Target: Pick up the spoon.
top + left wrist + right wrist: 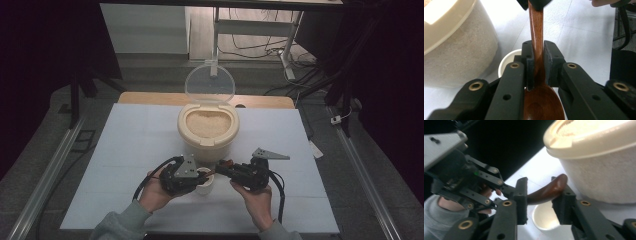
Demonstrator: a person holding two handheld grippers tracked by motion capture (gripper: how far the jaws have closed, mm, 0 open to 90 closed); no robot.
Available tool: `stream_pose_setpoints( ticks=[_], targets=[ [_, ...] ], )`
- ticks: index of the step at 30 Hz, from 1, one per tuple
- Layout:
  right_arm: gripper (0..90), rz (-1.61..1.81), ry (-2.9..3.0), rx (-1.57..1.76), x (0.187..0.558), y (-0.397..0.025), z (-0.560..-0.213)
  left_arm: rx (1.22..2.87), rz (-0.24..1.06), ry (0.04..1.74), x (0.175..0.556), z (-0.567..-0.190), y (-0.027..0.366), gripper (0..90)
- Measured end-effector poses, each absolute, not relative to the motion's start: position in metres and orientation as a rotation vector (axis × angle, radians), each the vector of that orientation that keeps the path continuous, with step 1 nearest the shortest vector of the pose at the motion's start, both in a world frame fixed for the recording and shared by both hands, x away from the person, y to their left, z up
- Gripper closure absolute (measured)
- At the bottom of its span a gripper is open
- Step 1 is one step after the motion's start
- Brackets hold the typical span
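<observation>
Above the small white cup, the left gripper clamps a wooden spoon by its neck, while the right gripper's parted jaws flank the handle tip.

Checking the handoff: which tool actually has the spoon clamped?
The left tool: its pads are shut on the wooden spoon neck. The right tool stands open around the handle end.

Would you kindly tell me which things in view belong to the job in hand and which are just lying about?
In the job: wooden spoon, left gripper shut on its neck, right gripper around its handle end, small white cup, open rice container.

Lying about: desk frame and floor cables beyond the table.
</observation>
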State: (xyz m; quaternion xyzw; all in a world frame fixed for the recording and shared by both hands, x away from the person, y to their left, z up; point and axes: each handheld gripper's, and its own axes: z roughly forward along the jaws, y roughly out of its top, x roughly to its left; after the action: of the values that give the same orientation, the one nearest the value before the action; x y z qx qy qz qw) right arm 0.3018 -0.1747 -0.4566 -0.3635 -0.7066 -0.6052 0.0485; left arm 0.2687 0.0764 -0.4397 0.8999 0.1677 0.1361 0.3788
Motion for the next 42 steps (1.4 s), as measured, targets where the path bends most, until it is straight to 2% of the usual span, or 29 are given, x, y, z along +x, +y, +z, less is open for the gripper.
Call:
stream_pose_setpoints(
  ticks=[10, 20, 21, 25, 29, 34, 42],
  targets=[
    [81.0, -1.911, -2.119, -0.999, 0.298, -0.172, -0.45, 2.306, 0.377, 0.429, 0.268, -0.44, 0.075, 79.5],
    [82.7, -1.962, -2.126, -0.94, 0.295, -0.172, -0.445, 2.266, 0.352, 0.436, 0.267, -0.438, 0.078, 78.0],
    [82.8, -1.972, -2.127, -0.933, 0.295, -0.172, -0.444, 2.254, 0.343, 0.444, 0.267, -0.437, 0.079, 76.4],
    [83.0, -2.005, -2.122, -0.941, 0.297, -0.178, -0.442, 2.185, 0.324, 0.51, 0.266, -0.438, 0.091, 56.3],
    [83.0, -2.03, -2.097, -0.966, 0.302, -0.186, -0.442, 2.146, 0.324, 0.579, 0.264, -0.441, 0.105, 42.2],
    [83.1, -2.052, -2.065, -0.979, 0.305, -0.194, -0.441, 2.102, 0.337, 0.69, 0.256, -0.452, 0.138, 35.7],
    [83.0, -2.102, -2.056, -0.952, 0.305, -0.201, -0.431, 2.081, 0.341, 0.811, 0.249, -0.476, 0.18, 32.5]
  ],
)
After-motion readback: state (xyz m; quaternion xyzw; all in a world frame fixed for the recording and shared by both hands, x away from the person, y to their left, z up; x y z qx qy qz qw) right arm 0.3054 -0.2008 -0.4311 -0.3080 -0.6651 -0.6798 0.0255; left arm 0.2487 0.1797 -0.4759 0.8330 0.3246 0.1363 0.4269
